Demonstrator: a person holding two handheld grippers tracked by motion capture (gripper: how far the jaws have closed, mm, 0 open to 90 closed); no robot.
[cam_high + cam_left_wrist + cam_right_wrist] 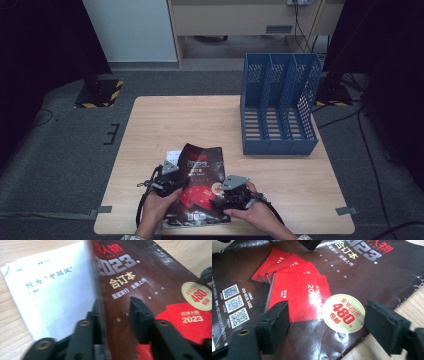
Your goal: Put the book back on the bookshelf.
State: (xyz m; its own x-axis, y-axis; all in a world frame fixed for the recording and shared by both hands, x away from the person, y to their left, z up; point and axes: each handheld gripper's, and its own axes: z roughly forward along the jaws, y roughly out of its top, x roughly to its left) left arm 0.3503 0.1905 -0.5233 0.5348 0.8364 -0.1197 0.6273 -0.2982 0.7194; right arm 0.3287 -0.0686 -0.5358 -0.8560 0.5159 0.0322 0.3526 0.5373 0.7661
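A magazine (200, 185) with a dark brown glossy cover, red artwork and white "2023" lettering lies at the table's near edge. My left gripper (176, 176) is at its left side. In the left gripper view the cover's (150, 277) lifted left edge runs up between the jaws of this gripper (116, 302): one jaw sits beside the edge over a white printed page (50, 290), the other over the cover, with a gap left between them. My right gripper (220, 192) hovers open over the magazine's (362, 272) lower right, its gripper jaws (327, 307) wide on either side of a round cream sticker (343, 313).
A blue three-slot file rack (280, 105) stands at the wooden table's (175, 120) far right. The white page's corner (172, 154) pokes out past the magazine's top left. Both of the person's hands come in from the near edge.
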